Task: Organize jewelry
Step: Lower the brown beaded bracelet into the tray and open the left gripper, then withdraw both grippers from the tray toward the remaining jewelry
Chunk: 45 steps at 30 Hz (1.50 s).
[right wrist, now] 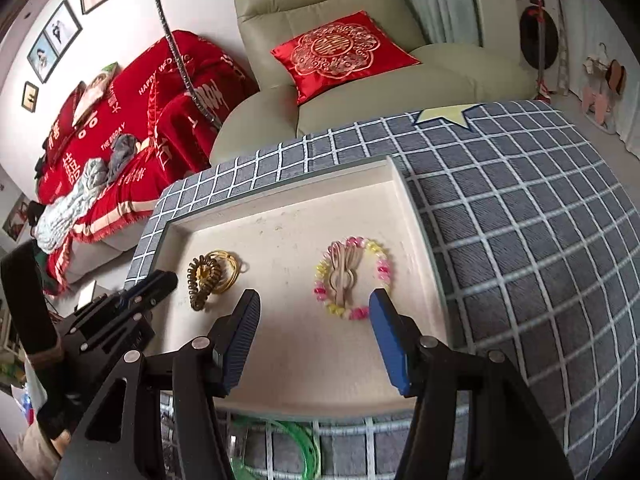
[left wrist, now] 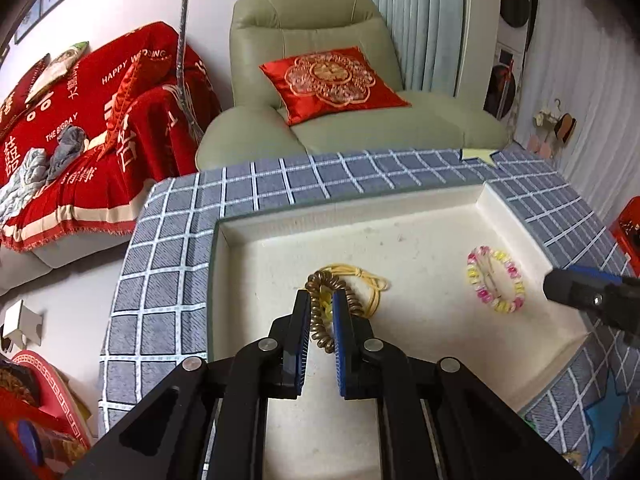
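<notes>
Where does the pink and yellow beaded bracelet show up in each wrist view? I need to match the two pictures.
Left wrist: pink and yellow beaded bracelet lies right of centre on the white tray, near the right gripper tip.
Right wrist: the bracelet lies centre, just ahead of the open right gripper, ringing some beige bands.
Shared landmark: the bronze coil hair tie, left of the bracelet in both.

So the bronze coil hair tie [left wrist: 320, 312] lies tangled with a yellow elastic loop [left wrist: 370, 280] at the lower middle of the white tray [left wrist: 400, 232]. The pink-and-yellow beaded bracelet [left wrist: 496, 280] lies flat to the right, well apart.
</notes>
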{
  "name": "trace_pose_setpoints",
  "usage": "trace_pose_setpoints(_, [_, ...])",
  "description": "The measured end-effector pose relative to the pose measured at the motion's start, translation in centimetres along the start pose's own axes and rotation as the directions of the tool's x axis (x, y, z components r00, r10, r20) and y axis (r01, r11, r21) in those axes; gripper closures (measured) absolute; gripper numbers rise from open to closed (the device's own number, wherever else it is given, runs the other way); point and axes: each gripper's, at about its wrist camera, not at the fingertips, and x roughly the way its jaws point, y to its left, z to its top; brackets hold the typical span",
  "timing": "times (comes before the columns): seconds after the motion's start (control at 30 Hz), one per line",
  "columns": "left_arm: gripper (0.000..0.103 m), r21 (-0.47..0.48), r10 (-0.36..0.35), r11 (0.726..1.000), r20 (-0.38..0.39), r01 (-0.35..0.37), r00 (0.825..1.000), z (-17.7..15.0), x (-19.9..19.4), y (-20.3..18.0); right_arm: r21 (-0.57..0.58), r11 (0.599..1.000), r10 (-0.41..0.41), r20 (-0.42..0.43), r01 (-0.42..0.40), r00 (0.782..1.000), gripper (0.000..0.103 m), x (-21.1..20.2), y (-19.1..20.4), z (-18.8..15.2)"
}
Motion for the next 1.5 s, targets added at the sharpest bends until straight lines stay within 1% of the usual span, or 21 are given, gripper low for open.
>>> trace_pose_setpoints(0.27, [0.076,-0.015,-0.024,1.000,0.028,0.024,0.999,-0.6,-3.1,0.4,0.022,1.000,0.001,0.007,-0.001,1.000,0.040,-2.6,-0.6,-1.8])
trace_pose_setpoints(0.4, [0.076,-0.031,-0.038,0.999,0.038,0.039,0.999,-1.6,-5.0,1.0,0.026,1.000,0.004,0.008,-0.004,1.000,0.032,-3.8,-0.7,-3.1])
trace_pose_setpoints(0.43, [0.076,-0.034,-0.038,0.999,0.039,0.039,0.999,-1.9,-5.3,1.2,0.024,1.000,0.004,0.010,-0.004,1.000,0.032,-4.2,-0.7,-3.5])
trace_pose_setpoints(0.47, [0.070,-0.041,-0.039,0.998,0.037,0.040,0.999,-2.3,-5.8,1.4,0.022,1.000,0.003,0.012,-0.003,1.000,0.032,-4.5,-0.7,-3.9])
trace_pose_setpoints(0.5, [0.020,-0.046,-0.039,0.998,0.033,0.041,0.999,-2.6,-6.0,1.6,0.020,1.000,0.001,0.013,-0.002,1.000,0.032,-4.9,-0.7,-4.3])
trace_pose_setpoints(0.53, [0.000,-0.057,-0.029,0.998,0.023,0.031,0.999,-3.0,-6.3,1.9,0.019,1.000,0.001,0.014,-0.002,1.000,0.032,-5.1,-0.8,-4.6])
trace_pose_setpoints(0.57, [0.000,-0.072,-0.007,0.997,0.040,0.010,0.999,-3.4,-6.8,2.2,0.020,1.000,0.003,0.014,-0.003,1.000,0.032,-5.4,-0.8,-5.0])
trace_pose_setpoints(0.6, [0.000,-0.072,0.000,0.997,0.047,0.003,0.999,-4.0,-7.3,2.4,0.021,1.000,0.005,0.013,-0.006,1.000,0.030,-5.7,-0.8,-5.3])
trace_pose_setpoints(0.63, [0.000,-0.068,-0.002,0.998,0.043,0.005,0.999,-4.2,-7.4,2.4,0.022,1.000,0.008,0.013,-0.008,1.000,0.025,-5.9,-0.8,-5.7])
trace_pose_setpoints(0.77, [0.000,-0.070,-0.006,0.998,0.036,0.008,0.999,-5.8,-8.5,2.6,0.016,1.000,0.001,0.020,-0.001,1.000,0.021,-7.1,-1.0,-7.1])
trace_pose_setpoints(0.8, [0.000,-0.069,-0.005,0.998,0.037,0.007,0.999,-6.2,-8.8,2.6,0.014,1.000,0.000,0.021,0.000,1.000,0.016,-7.3,-1.0,-7.5])
trace_pose_setpoints(0.97, [0.000,-0.059,0.015,0.998,0.039,-0.013,0.999,-8.1,-10.5,2.2,0.019,1.000,-0.011,0.045,0.011,0.999,0.013,-8.7,-1.5,-9.6])
trace_pose_setpoints(1.03, [0.000,-0.056,0.009,0.998,0.037,-0.007,0.999,-8.7,-11.0,2.2,0.021,1.000,-0.016,0.050,0.015,0.999,0.013,-9.2,-1.7,-10.5])
trace_pose_setpoints(1.13, [0.000,-0.062,0.000,0.998,0.012,0.001,1.000,-9.7,-11.2,2.2,0.022,0.999,-0.034,0.015,0.033,0.999,0.013,-9.4,-2.0,-11.5])
trace_pose_setpoints(1.27, [0.000,-0.076,-0.051,0.996,-0.038,0.048,0.998,-11.3,-11.0,2.1,0.035,0.996,-0.079,-0.040,0.080,0.996,0.013,-9.4,-2.8,-13.2])
trace_pose_setpoints(1.37, [0.000,-0.079,-0.054,0.996,-0.058,0.050,0.997,-12.9,-11.0,2.0,0.053,0.994,-0.092,-0.062,0.095,0.994,0.013,-9.2,-3.5,-14.4])
trace_pose_setpoints(1.5, [0.000,-0.073,-0.042,0.997,-0.092,0.035,0.995,-14.6,-10.7,1.8,0.037,0.992,-0.120,-0.085,0.124,0.989,0.013,-8.9,-3.7,-15.8])
